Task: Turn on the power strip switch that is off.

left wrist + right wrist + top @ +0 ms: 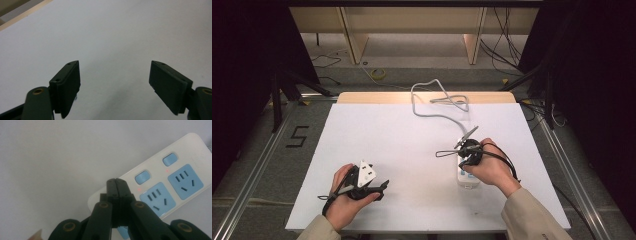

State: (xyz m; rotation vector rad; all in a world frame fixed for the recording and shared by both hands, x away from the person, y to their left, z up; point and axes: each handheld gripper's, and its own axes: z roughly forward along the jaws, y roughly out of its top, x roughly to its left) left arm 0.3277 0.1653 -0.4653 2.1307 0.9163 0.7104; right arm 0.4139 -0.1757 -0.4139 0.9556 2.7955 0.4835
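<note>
- Power strip (160,182), white with blue sockets and blue rocker switches, lies on the white table (402,150) at the near right, partly under the person's right hand (492,167); its grey cable (432,107) runs away to the far edge and loops there.
- The right gripper (116,182) hovers over the strip with its jaws pressed together and nothing between them, the tips over the strip's edge just beside one blue switch (143,177). Whether the tips touch the casing cannot be told.
- Small red lights (139,189) glow beside the switches, so the strip looks live.
- The left gripper (115,75) sits at the near left, well apart from the strip, jaws spread wide over bare table and holding nothing. In the high view the left hand (347,192) rests low near the table's front edge.
- The work in hand appears to be pressing a switch with the closed tips.
- Risk: the tips sit off the switch's middle, so a push from here could land on the casing or slide off the rocker.
- Risk: nothing steadies the light strip, so a slanted push could skid or swivel it on the smooth table, with the cable tugging it askew.
- Risk: drifting sideways, the tips could strike the neighbouring switch (170,159) or poke a socket (157,198).
</note>
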